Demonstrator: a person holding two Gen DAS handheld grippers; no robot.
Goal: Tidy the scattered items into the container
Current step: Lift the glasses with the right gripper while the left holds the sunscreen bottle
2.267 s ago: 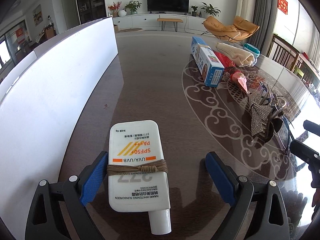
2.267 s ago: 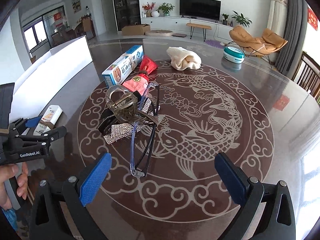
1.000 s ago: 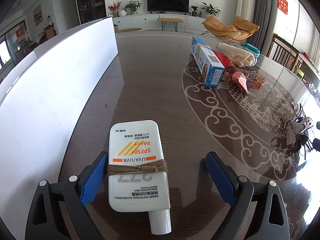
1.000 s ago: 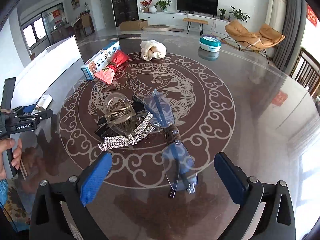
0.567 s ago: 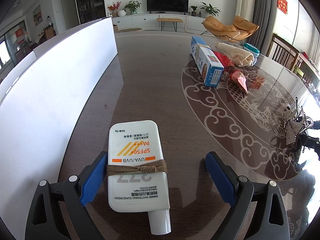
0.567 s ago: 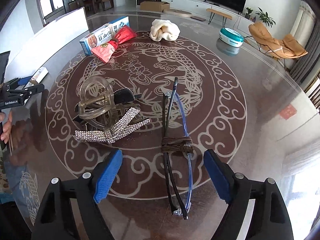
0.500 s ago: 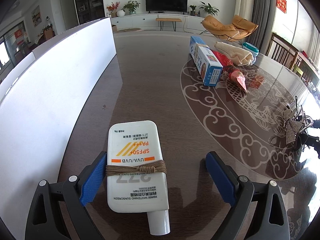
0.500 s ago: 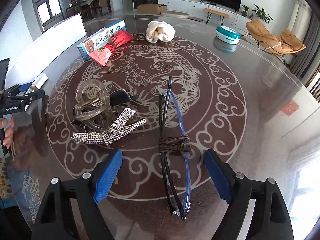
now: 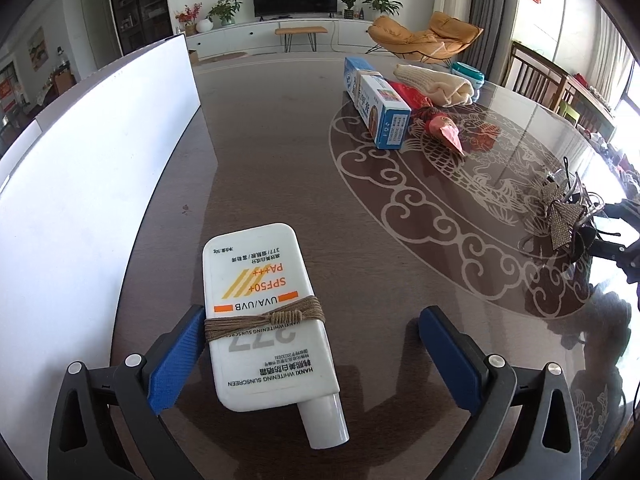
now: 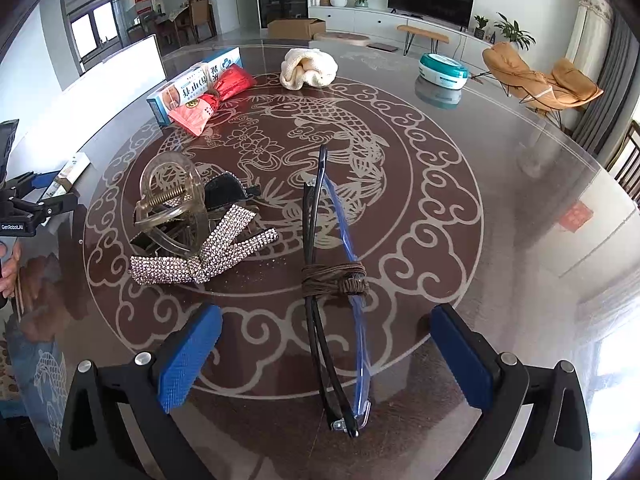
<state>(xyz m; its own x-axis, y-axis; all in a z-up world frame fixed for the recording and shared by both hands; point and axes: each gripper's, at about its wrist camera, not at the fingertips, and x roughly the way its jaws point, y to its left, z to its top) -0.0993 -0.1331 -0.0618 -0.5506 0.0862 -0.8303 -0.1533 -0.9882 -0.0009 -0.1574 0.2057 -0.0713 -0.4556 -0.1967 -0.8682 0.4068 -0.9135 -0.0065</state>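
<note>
Both grippers open over the table (image 10: 520,216), each straddling one item.

Your left gripper (image 9: 312,344) has its jaws spread around the sunscreen tube (image 9: 264,320), which lies flat with twine round its middle; the left pad touches the tube's edge, the right pad stands apart. The white container (image 9: 92,184) stands just beside it. Your right gripper (image 10: 326,354) is spread around the folded glasses (image 10: 332,280), touching neither side. A hair clip (image 10: 176,208) and rhinestone bow (image 10: 208,256) lie near them.
</note>
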